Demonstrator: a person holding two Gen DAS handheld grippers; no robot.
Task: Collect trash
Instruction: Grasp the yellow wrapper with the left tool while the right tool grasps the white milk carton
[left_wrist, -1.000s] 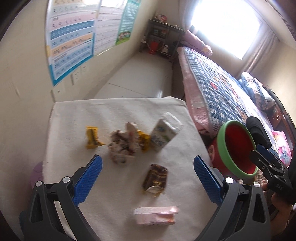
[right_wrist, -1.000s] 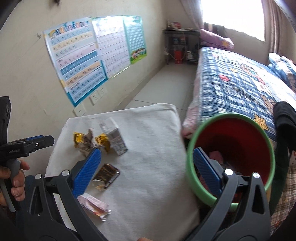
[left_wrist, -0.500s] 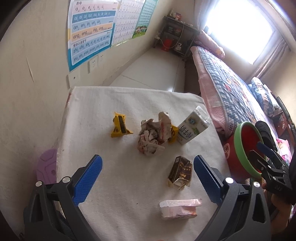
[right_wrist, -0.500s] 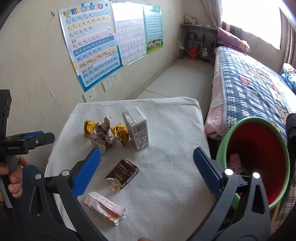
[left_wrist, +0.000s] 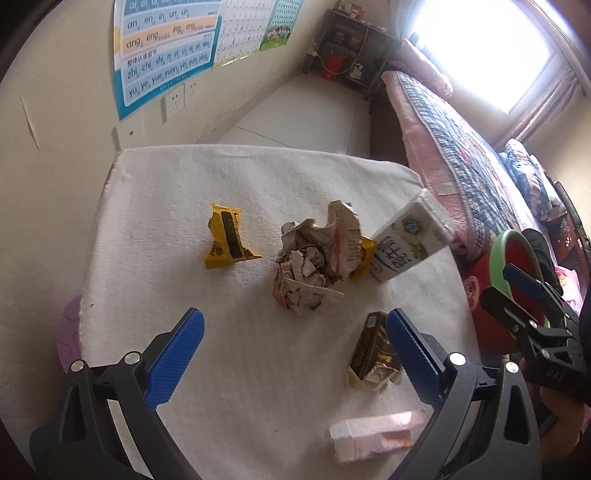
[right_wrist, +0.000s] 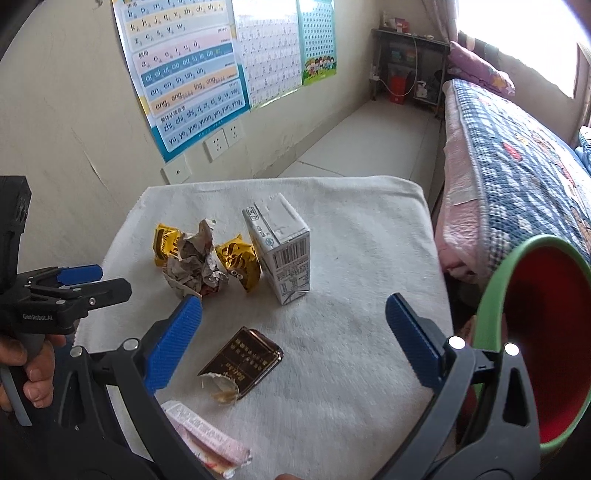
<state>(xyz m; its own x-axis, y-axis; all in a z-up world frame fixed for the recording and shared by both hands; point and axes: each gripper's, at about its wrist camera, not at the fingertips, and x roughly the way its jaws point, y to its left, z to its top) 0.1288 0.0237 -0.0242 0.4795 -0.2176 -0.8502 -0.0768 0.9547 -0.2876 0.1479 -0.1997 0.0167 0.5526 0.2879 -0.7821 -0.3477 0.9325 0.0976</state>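
I see my left gripper spread wide above the near part of the white towel-covered table, holding nothing. My right gripper is also spread and empty, over the table's edge beside the bin.

I take the crumpled paper ball as my landmark, at the table's middle. A yellow wrapper lies apart on its wall side. A second gold wrapper touches its other side, and the milk carton stands just beyond that. Nearer me lies a torn brown packet, and nearer still a pink wrapper. The red bin with a green rim sits off the table's bed side.
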